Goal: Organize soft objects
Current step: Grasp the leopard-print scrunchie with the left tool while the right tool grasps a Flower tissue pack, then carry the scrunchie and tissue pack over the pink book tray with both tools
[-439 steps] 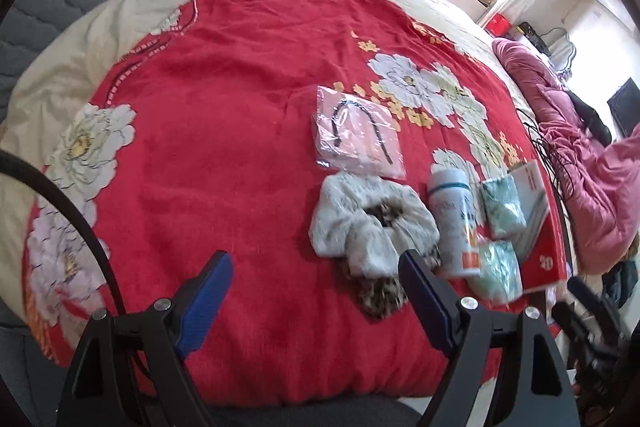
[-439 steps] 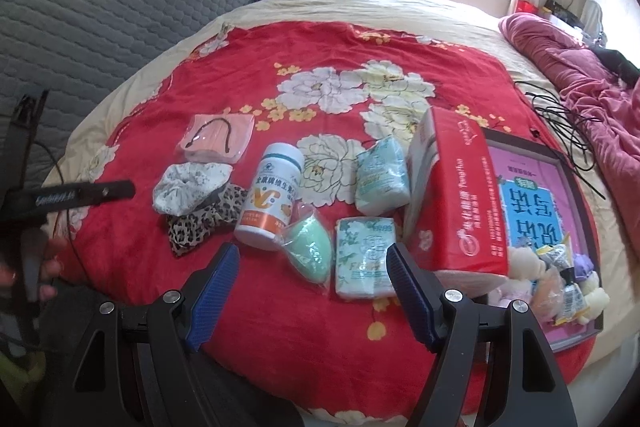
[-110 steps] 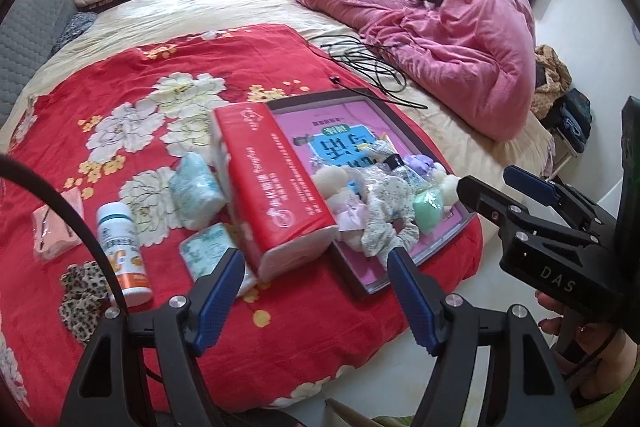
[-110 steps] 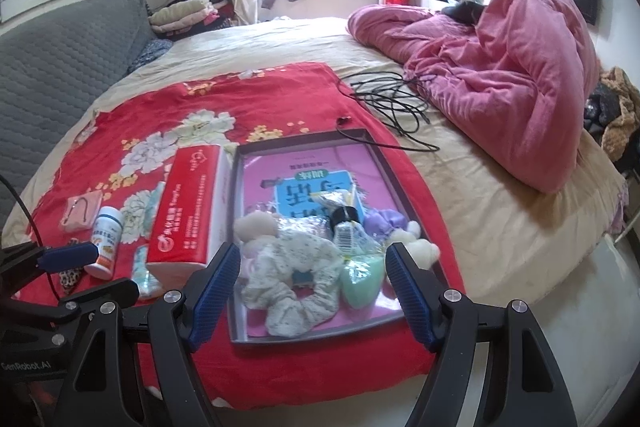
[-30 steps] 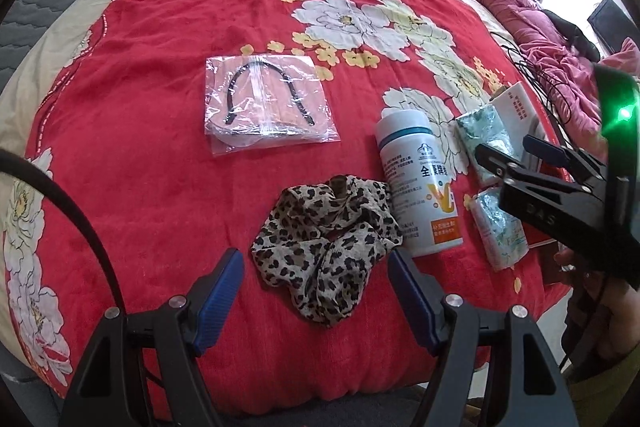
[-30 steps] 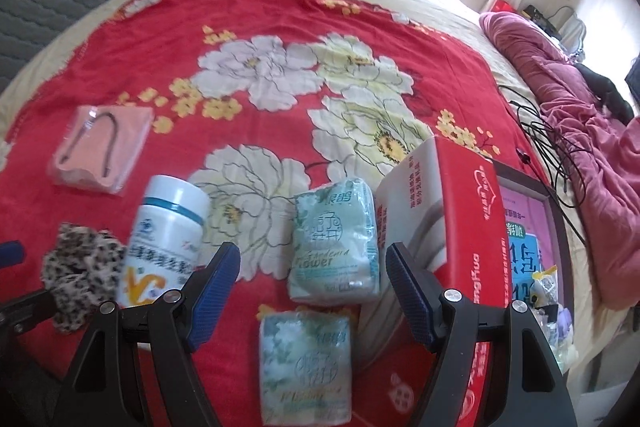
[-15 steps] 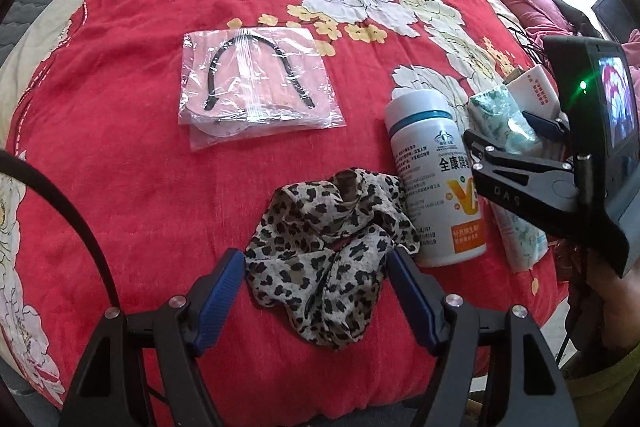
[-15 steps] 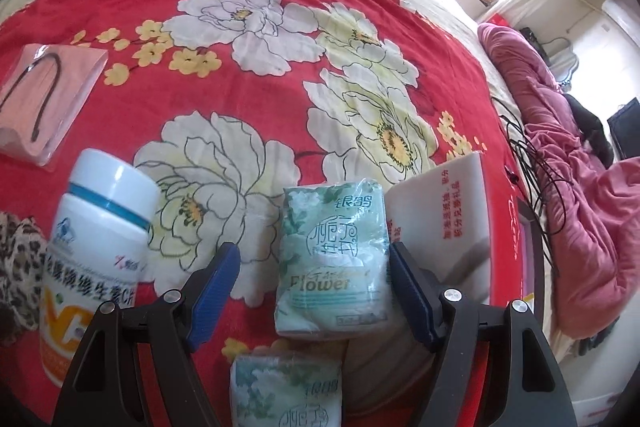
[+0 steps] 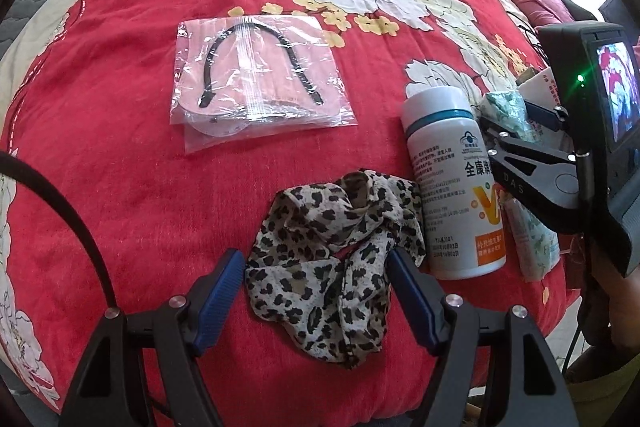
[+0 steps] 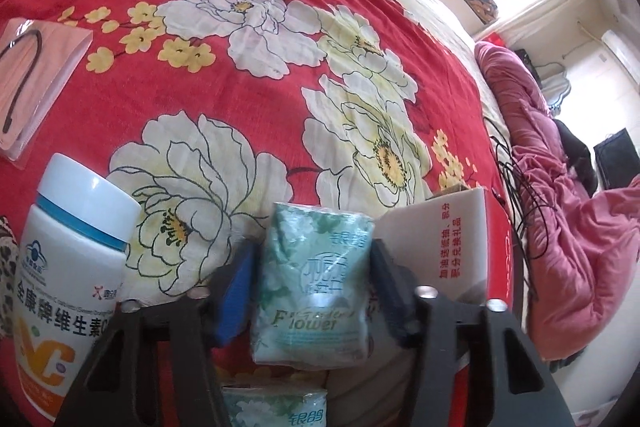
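Note:
A leopard-print scrunchie [image 9: 320, 227] lies on the red flowered blanket [image 9: 120, 147]. My left gripper [image 9: 316, 291] hangs just over it, open, with the scrunchie's near half between the blue pads. In the right wrist view a green tissue pack [image 10: 316, 291] marked "Flower" sits between the fingers of my right gripper [image 10: 312, 267]. Those jaws are closing, and both pads touch the pack's sides. A second green tissue pack [image 10: 272, 407] lies nearer, partly hidden under the gripper frame. The right gripper's body and screen fill the right edge of the left wrist view.
A white vitamin bottle [image 9: 452, 179] lies right of the scrunchie. A bagged pink mask [image 9: 256, 87] lies farther back. A red tissue box [image 10: 452, 247] stands against the pack's right side. Black cables [image 10: 516, 167] and a pink quilt [image 10: 560, 187] lie beyond.
The right gripper has come down and its jaws have narrowed onto the green tissue pack. The left gripper has sunk slightly towards the scrunchie, its jaws unchanged.

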Motion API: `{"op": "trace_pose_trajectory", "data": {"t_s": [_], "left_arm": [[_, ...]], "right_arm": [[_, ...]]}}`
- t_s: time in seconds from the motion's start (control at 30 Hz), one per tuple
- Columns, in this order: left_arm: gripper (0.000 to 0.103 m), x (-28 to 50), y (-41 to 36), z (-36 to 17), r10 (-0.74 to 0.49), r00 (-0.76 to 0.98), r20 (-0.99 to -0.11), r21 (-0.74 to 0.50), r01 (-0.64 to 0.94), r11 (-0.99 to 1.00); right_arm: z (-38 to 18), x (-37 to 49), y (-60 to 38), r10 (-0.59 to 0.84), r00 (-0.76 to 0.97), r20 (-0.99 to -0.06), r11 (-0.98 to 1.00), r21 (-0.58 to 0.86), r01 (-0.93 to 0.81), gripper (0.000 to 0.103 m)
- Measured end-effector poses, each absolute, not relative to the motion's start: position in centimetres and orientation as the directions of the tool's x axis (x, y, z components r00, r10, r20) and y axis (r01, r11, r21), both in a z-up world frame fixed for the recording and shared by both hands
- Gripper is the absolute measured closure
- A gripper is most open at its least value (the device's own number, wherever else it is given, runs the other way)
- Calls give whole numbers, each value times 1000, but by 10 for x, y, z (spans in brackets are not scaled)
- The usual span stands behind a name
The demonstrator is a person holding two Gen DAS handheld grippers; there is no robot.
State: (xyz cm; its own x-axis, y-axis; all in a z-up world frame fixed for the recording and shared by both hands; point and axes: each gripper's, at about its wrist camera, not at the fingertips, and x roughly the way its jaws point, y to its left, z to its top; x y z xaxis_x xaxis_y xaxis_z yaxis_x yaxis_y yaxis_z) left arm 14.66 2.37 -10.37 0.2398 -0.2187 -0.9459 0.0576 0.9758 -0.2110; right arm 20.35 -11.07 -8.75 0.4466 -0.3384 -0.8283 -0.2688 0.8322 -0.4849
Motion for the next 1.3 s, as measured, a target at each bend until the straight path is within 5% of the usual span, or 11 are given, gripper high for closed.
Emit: {"op": "trace_pose_trajectory", "data": {"t_s": [0.2,0.3,0.53,0.63,1.3], "left_arm": [[30,149,20,-104,-210,229,-951,-200,65,978],[38,150,21,-104,-218,229,-949,-208,67,976],[80,153,23,-103,-298,177,-938,-286,93,954],[89,153,23,-102,-314,162,-935,-299,112,948],[93,127,57,-41,-287,212,-934,-271,104,957]], "right_arm": [[-84,200,-113,-308,458,-834,845,-461,-270,58],[-76,197,-118,-259,457,-851,876,-406,-259,59],[-48,187,-132,-84,435,-896,963,-185,-196,59],[-34,181,-136,-40,446,-894,975,-133,-177,59],[24,144,-141,76,504,-860,989,-1,-151,59]]}}
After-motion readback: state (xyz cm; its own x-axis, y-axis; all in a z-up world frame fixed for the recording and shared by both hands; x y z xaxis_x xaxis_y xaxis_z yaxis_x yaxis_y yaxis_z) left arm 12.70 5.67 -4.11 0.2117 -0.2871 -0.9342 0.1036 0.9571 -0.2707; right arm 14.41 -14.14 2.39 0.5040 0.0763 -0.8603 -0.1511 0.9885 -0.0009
